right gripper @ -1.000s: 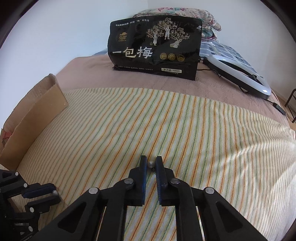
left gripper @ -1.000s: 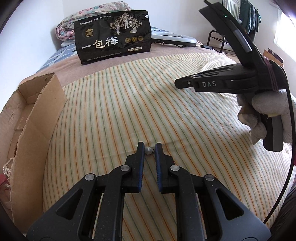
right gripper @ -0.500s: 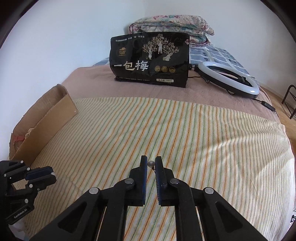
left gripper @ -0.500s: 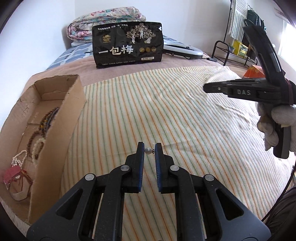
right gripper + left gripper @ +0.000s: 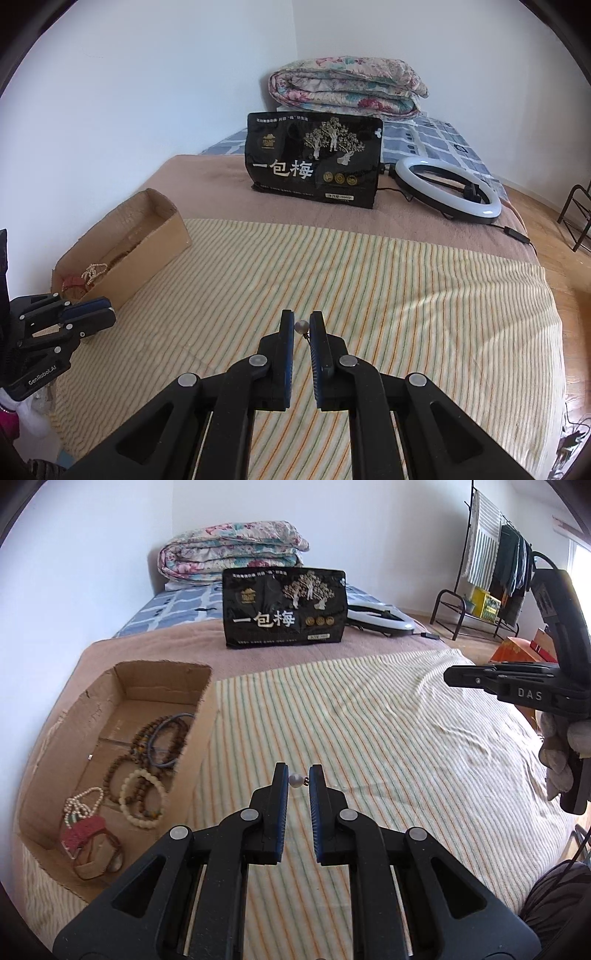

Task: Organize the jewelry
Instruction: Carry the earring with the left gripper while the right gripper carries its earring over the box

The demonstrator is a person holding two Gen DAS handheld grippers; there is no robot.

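My left gripper (image 5: 297, 780) is shut on a small pearl earring (image 5: 295, 780), held above the striped blanket (image 5: 351, 716). The right gripper (image 5: 301, 326) is likewise shut on a second pearl earring (image 5: 301, 326). An open cardboard box (image 5: 122, 686) lies at the left of the bed, and in it are several bead bracelets (image 5: 147, 760) and a pearl strand (image 5: 83, 803). The same box (image 5: 147, 251) shows in the right wrist view, left of centre. Each gripper appears in the other's view: the right gripper (image 5: 517, 686) at the right edge, the left gripper (image 5: 74, 314) at the lower left.
A black snack bag (image 5: 284, 607) stands upright at the far side of the bed, with a folded floral quilt (image 5: 229, 550) behind it and a ring light (image 5: 447, 190) beside it. A clothes rack (image 5: 495, 565) stands on the floor at the right.
Both grippers have risen away from the blanket with the earrings still held. The box's inside and its jewelry have come into the left wrist view.
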